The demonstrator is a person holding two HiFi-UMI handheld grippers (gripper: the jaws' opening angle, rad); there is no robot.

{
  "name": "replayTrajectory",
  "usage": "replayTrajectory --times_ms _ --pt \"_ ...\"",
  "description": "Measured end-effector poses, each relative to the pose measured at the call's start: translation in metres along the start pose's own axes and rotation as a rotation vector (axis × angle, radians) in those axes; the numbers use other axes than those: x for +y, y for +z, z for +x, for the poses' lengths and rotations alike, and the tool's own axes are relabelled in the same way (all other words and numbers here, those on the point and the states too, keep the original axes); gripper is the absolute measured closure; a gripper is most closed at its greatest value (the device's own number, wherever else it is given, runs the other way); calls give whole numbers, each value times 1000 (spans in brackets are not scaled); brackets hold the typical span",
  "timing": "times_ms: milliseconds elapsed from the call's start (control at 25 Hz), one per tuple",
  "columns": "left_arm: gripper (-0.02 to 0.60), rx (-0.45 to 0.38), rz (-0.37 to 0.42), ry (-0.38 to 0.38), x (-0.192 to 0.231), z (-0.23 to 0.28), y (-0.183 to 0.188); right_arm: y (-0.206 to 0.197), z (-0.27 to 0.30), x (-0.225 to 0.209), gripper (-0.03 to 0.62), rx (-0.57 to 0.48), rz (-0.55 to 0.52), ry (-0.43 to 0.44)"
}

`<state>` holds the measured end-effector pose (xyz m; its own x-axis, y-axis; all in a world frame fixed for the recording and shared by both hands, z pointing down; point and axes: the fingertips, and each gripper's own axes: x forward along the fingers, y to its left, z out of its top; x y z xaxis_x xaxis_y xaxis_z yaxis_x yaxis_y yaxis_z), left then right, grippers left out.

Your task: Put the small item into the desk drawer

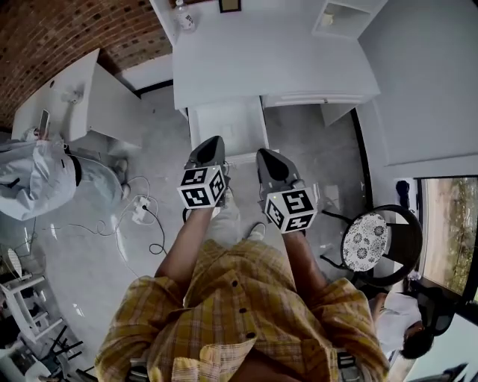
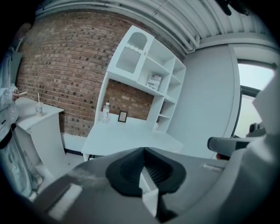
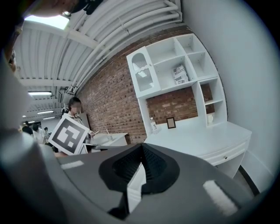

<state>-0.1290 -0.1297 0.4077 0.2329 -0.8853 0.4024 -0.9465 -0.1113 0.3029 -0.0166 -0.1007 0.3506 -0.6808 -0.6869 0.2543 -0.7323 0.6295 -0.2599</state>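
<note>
A white desk (image 1: 261,52) with a shelf unit stands ahead of me. From its front edge a white drawer (image 1: 224,130) looks pulled out toward me. On the desktop at the back are a small bottle (image 1: 183,15) and a picture frame (image 1: 230,6); both also show as bottle (image 2: 105,111) and frame (image 2: 123,116). My left gripper (image 1: 211,145) and right gripper (image 1: 269,158) hang side by side in front of my body, just short of the drawer. Their jaws meet, left gripper (image 2: 143,151) and right gripper (image 3: 141,146), with nothing between them. I cannot tell which thing is the small item.
A second white desk (image 1: 89,97) stands at the left, with a person in light clothes (image 1: 30,179) beside it. Cables and a power strip (image 1: 140,213) lie on the floor. A chair with a patterned seat (image 1: 366,242) is at the right, another person (image 1: 407,328) beyond it.
</note>
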Motion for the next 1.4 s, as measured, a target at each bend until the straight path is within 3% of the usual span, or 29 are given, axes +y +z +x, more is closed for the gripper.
replayTrajectory --times_ms 680,1400 --pt "578 -199 137 -44 -54 -98 53 55 -35 28 605 -115 -49 21" --pt "577 -291 175 -16 -69 -141 58 64 -59 48 606 -158 -97 39"
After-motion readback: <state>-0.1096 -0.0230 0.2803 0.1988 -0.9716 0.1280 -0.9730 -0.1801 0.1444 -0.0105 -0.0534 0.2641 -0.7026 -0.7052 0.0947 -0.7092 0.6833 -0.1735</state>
